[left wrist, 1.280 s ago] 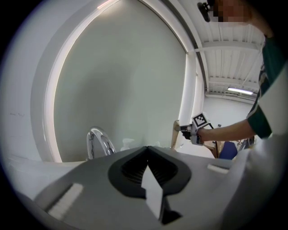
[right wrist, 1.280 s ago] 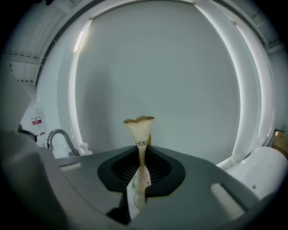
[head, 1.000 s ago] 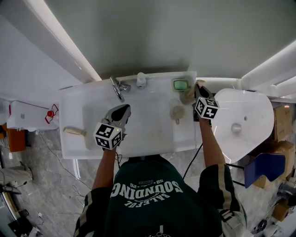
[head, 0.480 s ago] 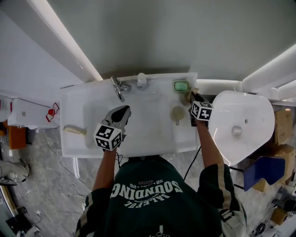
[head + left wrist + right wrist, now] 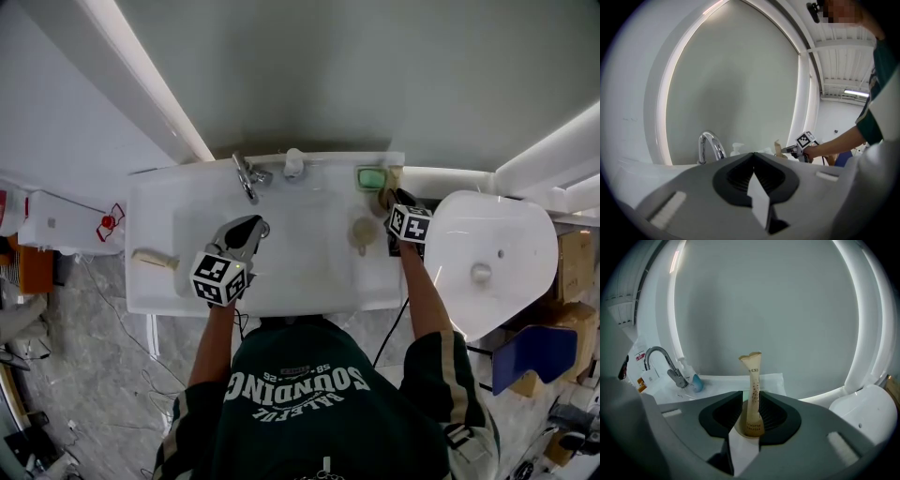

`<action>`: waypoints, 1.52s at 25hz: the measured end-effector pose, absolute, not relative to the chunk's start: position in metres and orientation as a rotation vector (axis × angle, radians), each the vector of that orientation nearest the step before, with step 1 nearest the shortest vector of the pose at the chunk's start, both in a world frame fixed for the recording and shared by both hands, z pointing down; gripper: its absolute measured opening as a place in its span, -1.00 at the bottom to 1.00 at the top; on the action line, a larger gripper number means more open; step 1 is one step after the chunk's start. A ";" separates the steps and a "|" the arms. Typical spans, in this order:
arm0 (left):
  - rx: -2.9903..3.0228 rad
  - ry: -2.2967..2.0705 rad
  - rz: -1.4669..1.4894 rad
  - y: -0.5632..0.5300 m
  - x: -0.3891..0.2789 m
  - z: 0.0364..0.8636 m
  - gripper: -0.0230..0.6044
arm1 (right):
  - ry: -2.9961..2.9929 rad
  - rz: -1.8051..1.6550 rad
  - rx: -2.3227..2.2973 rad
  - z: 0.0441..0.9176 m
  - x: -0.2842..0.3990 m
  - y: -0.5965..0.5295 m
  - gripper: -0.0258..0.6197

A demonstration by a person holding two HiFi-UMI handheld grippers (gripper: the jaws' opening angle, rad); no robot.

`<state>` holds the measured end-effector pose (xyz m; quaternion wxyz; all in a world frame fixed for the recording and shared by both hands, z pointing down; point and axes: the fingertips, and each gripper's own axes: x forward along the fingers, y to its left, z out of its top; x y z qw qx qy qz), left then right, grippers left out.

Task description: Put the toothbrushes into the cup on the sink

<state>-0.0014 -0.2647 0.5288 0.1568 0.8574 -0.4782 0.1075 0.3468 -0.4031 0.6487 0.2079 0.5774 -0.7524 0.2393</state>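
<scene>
Two toothbrushes in tan paper wrappers are in view. One wrapped toothbrush stands upright between the fingers of the right gripper, its flared top above them and its lower end, printed "TOOTHBRUSH", down between the pads. Those fingers are opening: a thin gap shows between the wrapper and the finger on its left side, while the other finger lies close against it. I cannot tell what the wrapper's foot rests on.

From the head view, the right gripper reaches over the back right corner of the white sink. It is just beside a green soap dish, with the wrapper's tan top showing at its tip. The cup, a pale beige one, sits near that gripper on its left side, at the basin's right edge.

A second toothbrush lies flat on the sink's left rim, well apart from both grippers.

The left gripper hovers over the middle of the basin, pointing toward the faucet. In the left gripper view, the fingers of the left gripper are closed together with nothing between them.
</scene>
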 end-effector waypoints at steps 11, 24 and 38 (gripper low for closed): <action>2.458 -1.387 0.287 -0.262 -0.003 0.526 -0.77 | -2.251 0.561 1.589 0.610 0.332 -0.390 -0.92; 2.441 -1.435 0.251 -0.261 -0.009 0.520 -0.77 | -2.458 0.439 1.482 0.543 0.268 -0.370 -0.92; 2.485 -1.392 0.214 -0.251 -0.066 0.512 -0.77 | -2.511 0.387 1.464 0.508 0.184 -0.340 -0.92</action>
